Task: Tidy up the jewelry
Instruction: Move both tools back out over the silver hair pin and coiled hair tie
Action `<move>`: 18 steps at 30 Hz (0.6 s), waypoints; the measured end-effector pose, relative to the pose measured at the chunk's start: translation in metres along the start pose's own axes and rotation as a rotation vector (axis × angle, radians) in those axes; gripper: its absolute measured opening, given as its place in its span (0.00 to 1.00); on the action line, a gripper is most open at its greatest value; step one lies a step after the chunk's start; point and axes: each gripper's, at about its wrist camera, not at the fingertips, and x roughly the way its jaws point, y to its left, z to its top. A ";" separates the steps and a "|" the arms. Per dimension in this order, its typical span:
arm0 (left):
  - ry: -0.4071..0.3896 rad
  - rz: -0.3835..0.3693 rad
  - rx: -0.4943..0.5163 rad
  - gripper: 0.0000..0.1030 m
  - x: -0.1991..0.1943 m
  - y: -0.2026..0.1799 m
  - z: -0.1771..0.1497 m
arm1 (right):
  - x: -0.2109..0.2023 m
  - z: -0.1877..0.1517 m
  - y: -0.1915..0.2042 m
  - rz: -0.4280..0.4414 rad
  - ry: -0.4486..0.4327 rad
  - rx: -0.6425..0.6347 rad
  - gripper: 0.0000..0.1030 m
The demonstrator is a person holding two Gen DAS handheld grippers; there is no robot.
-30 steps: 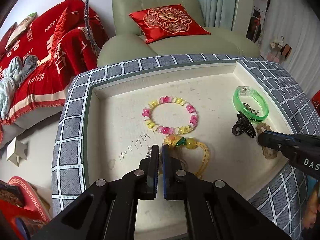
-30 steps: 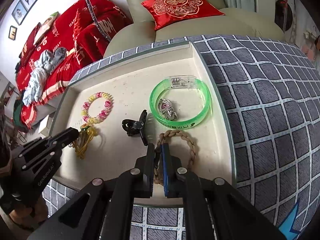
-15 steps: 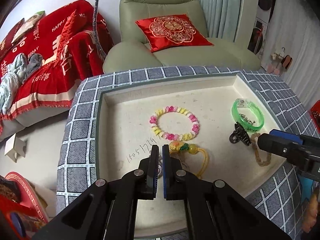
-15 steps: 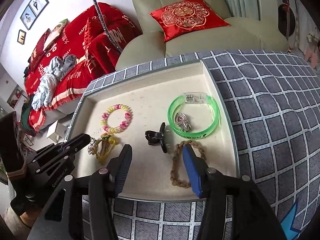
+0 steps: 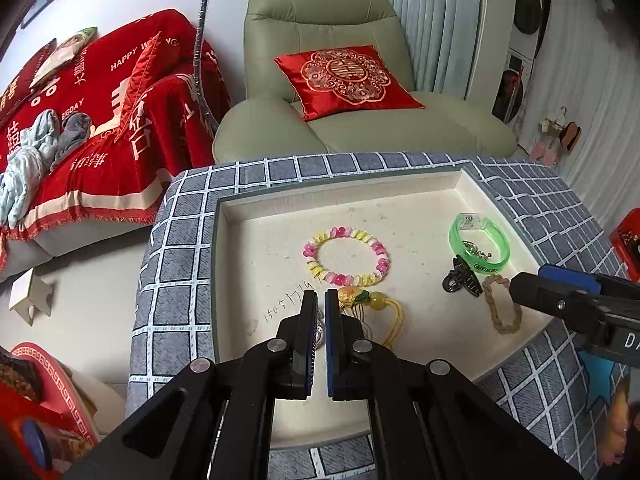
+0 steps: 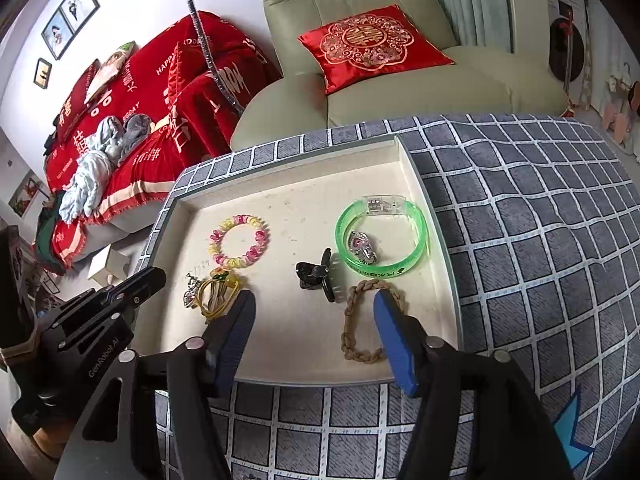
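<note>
Right wrist view shows the right tongs (image 6: 314, 314) opening, empty, above the braided bracelet (image 6: 370, 326) in the tray (image 6: 436, 240); left tongs (image 5: 316, 316) closed; best lowered straddling one braid side.

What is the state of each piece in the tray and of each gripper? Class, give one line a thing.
Left gripper: shut, holding nothing.
Right gripper: jaws opening, nothing gripped.
Pink and yellow beaded bracelet: flat, closed loop.
Green bangle: flat, ringing a silver heart charm.
Black hair claw: on its side, shut.
Braided tan bracelet: flat, beside the bangle.
Yellow cord charm: bunched up.
Tray: open.
</note>
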 end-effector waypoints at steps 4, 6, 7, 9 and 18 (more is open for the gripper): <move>-0.006 0.002 -0.011 0.24 -0.006 0.003 -0.002 | -0.005 -0.001 0.004 -0.005 -0.007 -0.007 0.68; -0.002 0.017 -0.022 1.00 -0.009 0.006 -0.004 | -0.008 -0.002 0.005 -0.007 -0.008 -0.008 0.74; -0.028 0.050 -0.036 1.00 -0.014 0.008 -0.006 | -0.009 -0.002 0.006 -0.007 -0.009 -0.009 0.76; -0.050 0.064 -0.026 1.00 -0.017 0.008 -0.007 | -0.013 -0.003 0.007 -0.008 -0.014 -0.012 0.76; -0.063 0.058 -0.012 1.00 -0.037 0.008 -0.022 | -0.037 -0.016 0.017 0.007 -0.082 -0.041 1.00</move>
